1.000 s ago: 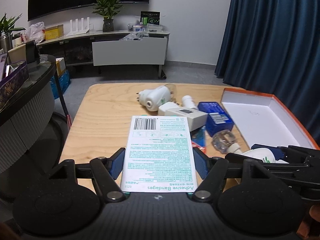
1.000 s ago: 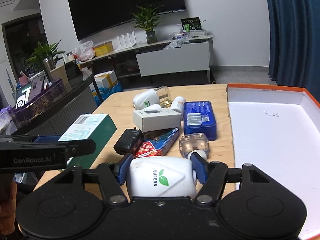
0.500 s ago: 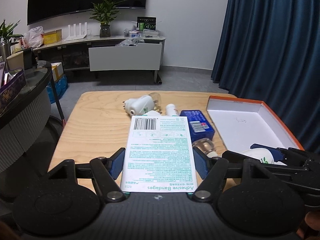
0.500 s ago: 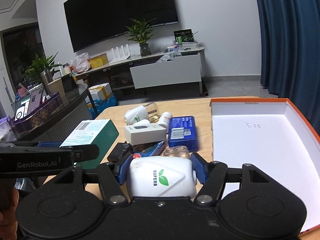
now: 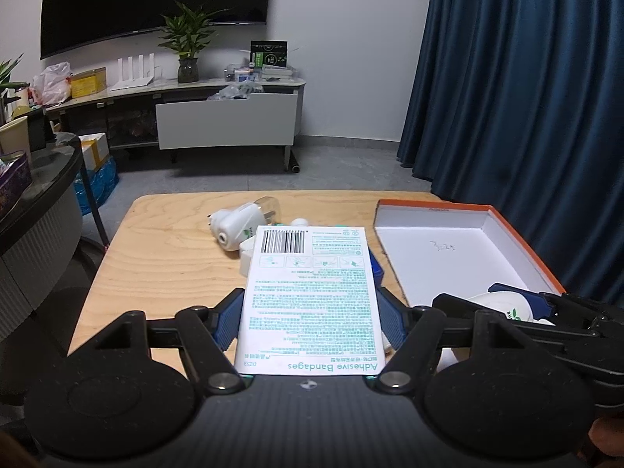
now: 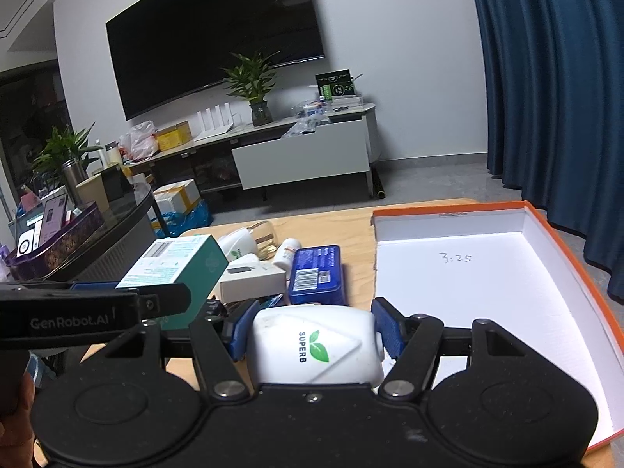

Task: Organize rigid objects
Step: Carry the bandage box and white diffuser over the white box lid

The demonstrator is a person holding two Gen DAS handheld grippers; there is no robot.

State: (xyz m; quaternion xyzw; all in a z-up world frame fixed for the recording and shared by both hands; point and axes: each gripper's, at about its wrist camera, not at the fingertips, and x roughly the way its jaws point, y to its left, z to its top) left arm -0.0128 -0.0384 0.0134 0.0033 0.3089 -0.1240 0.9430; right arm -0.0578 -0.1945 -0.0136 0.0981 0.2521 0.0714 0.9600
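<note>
My left gripper [image 5: 310, 318] is shut on a white and green box of adhesive bandages [image 5: 310, 296], held above the wooden table [image 5: 163, 257]. The same box [image 6: 175, 269] shows at the left of the right wrist view. My right gripper [image 6: 314, 331] is shut on a white SUPERB device [image 6: 316, 347], seen again at the right of the left wrist view as the white device [image 5: 507, 304]. An open white box with an orange rim [image 6: 468, 273] lies on the table's right side, with nothing in it.
On the table lie another white plug-in device [image 5: 238, 226], a white carton [image 6: 253, 280], a blue tin [image 6: 318, 273], a small white bottle [image 6: 286, 251] and a dark object, partly hidden. A dark curved counter [image 6: 78, 245] stands left; blue curtains [image 5: 526, 117] hang right.
Both grippers have risen and pulled back with their loads. The table objects look smaller and farther, and more of the orange-rimmed box is in view.
</note>
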